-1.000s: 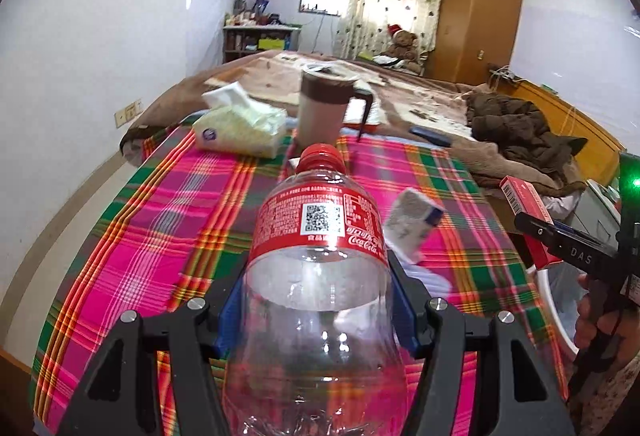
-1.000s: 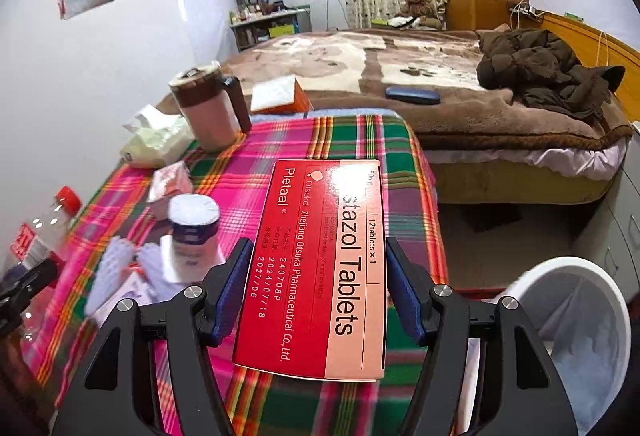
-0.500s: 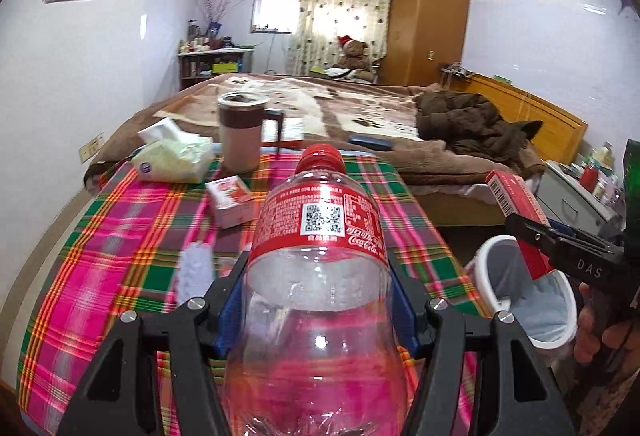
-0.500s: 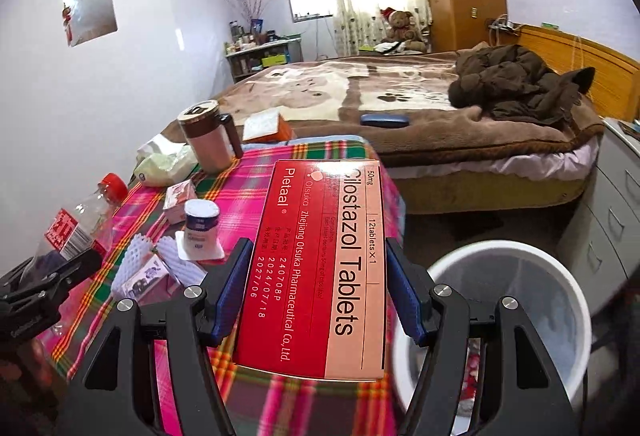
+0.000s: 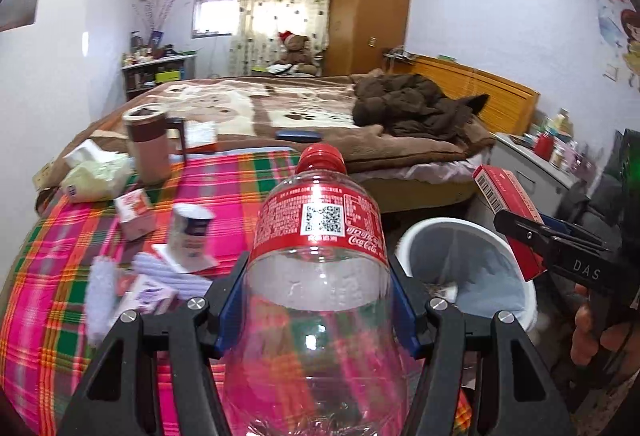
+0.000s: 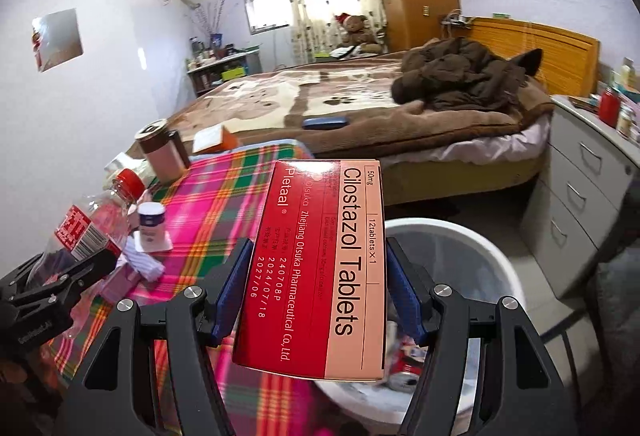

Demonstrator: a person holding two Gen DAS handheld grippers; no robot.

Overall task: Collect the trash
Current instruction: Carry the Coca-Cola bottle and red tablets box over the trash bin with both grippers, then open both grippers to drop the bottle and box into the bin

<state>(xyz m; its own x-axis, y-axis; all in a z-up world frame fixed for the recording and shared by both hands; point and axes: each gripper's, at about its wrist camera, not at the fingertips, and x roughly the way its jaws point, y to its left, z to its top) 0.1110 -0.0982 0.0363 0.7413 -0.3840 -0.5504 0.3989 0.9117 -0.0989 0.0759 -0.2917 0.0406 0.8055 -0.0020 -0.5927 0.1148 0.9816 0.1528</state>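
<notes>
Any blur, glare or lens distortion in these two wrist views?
Left wrist: strong fisheye bending, black corners, window blown out, bottle sharp, tablecloth items smeared. Right wrist: same curvature, box print crisp, bin slightly soft.

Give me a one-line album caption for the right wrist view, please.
Right gripper holds a red tablet box above the white bin beside the plaid table.
</notes>
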